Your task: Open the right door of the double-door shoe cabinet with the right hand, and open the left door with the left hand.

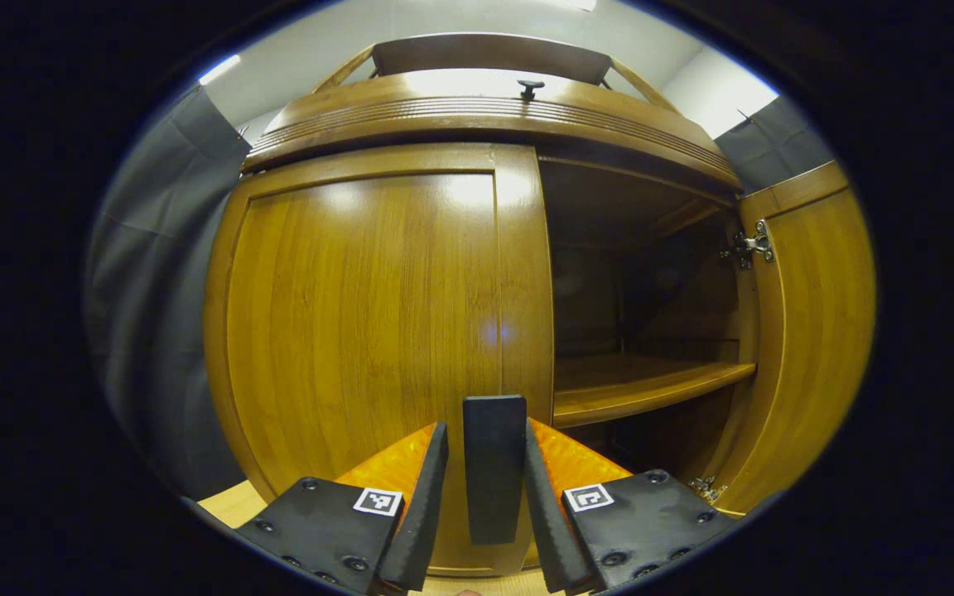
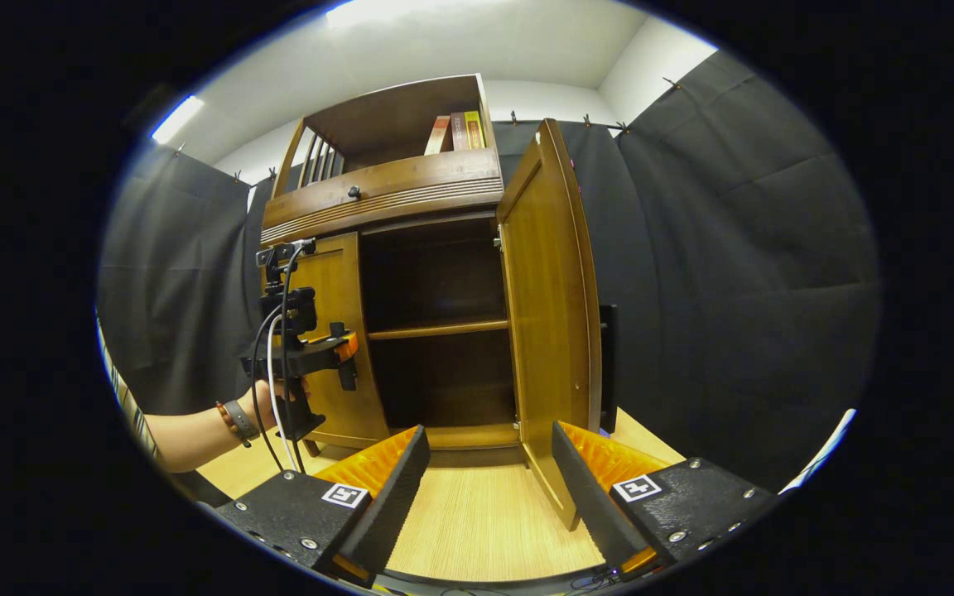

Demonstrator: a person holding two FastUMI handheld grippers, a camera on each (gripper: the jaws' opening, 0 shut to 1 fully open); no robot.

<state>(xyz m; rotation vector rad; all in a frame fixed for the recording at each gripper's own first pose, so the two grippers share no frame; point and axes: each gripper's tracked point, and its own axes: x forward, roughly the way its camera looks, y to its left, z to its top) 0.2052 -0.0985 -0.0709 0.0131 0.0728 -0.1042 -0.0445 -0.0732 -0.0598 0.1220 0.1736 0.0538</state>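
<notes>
Glossy brown wooden left door (image 1: pixel 361 331), closed: left tongs (image 1: pixel 485 497) are bracketing its black handle (image 1: pixel 493 468) unpinched, risking slipping off; right tongs (image 2: pixel 489 497) are hanging spread.

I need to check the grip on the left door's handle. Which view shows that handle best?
The left gripper view: the black handle stands close up between the left tool fingers, against the closed left door. The right gripper view shows it small and far off, partly behind the left tool and the hand.
</notes>
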